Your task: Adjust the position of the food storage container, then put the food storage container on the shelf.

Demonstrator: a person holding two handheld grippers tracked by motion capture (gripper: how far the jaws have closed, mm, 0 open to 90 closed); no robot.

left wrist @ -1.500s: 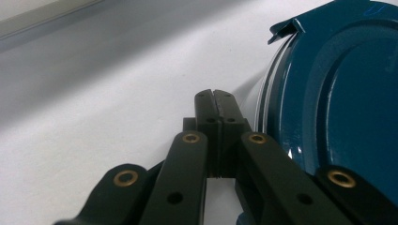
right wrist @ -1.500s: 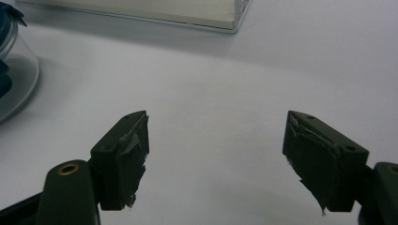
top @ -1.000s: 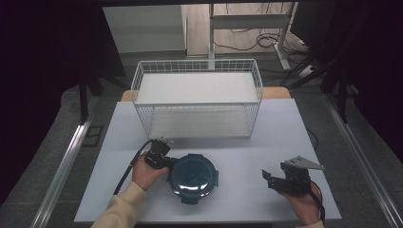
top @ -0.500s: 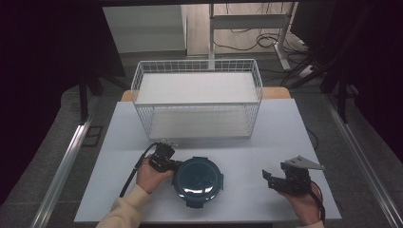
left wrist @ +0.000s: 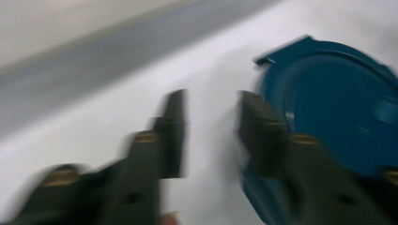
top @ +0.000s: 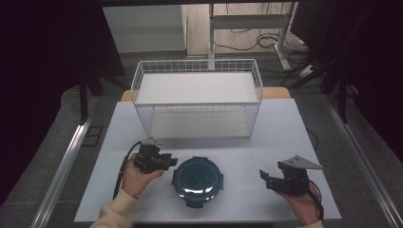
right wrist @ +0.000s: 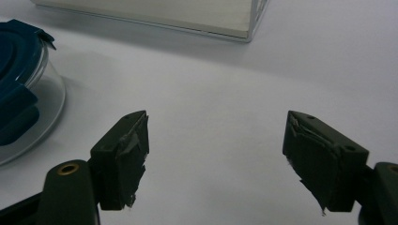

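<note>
left gripper (top: 172, 161), jaws apart w/ nothing between, sits just beside the blue-lidded bowl (top: 197, 179) at table (top: 247, 142) front centre, prob approach step, next needs 1 jaw each side of the rim; right gripper (top: 263, 175) gapes empty.
</note>
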